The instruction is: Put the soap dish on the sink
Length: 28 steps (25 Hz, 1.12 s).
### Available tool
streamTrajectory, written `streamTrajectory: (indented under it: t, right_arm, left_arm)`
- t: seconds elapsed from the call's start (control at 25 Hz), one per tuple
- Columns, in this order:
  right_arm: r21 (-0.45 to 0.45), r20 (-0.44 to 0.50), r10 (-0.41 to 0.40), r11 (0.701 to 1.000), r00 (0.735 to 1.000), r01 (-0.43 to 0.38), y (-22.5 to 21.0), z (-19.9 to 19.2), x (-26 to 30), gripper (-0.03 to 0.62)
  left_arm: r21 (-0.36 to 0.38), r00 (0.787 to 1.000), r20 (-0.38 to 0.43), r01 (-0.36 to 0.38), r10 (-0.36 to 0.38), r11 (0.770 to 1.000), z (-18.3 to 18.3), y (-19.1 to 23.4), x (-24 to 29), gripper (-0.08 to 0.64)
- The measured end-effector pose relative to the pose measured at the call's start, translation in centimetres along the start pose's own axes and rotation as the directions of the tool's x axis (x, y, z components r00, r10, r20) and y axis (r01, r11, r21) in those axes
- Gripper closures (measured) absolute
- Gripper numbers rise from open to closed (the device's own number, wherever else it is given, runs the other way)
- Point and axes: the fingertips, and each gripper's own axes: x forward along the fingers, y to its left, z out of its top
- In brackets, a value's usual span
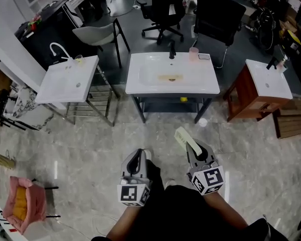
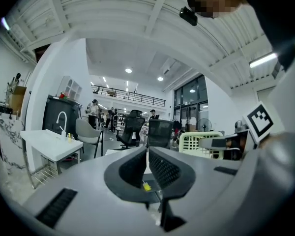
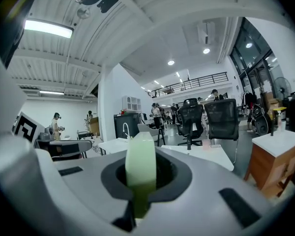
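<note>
white sink [image 1: 140, 87] ahead, soap dish [image 1: 182, 135] not on it yet
sink stands across the floor, well apart from both grippers. right gripper [image 1: 194, 149] jaws pinched narrow on the pale green soap dish, held edge-on. left gripper [image 1: 139, 158] jaws closed together, nothing between them.
</note>
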Motion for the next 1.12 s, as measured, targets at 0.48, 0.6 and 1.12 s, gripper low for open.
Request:
streamTrajectory:
  t: [0.48,0.6,1.12]
  right_arm:
    - [-0.025,-0.085,0.029,0.999,0.996,-0.031,0.2,0.2,12.5,0.586]
    - [-0.017,-0.114,0.045,0.999,0.992,-0.047,0.4,0.8,16.7,0.586]
    - [0.003,-0.172,0.015,1.0,0.985,-0.015,0.6,2.8,30.0,0.586]
  left_arm:
    - [-0.063,1.0,-0.003,-0.011,0.011,0.998,0.5,9.9,8.9,0.541]
    - [-0.063,1.0,0.002,-0.011,0.011,0.998,1.2,13.1,11.9,0.541]
    - [-0.064,1.0,0.002,0.027,-0.026,0.998,4.6,23.8,20.9,0.541]
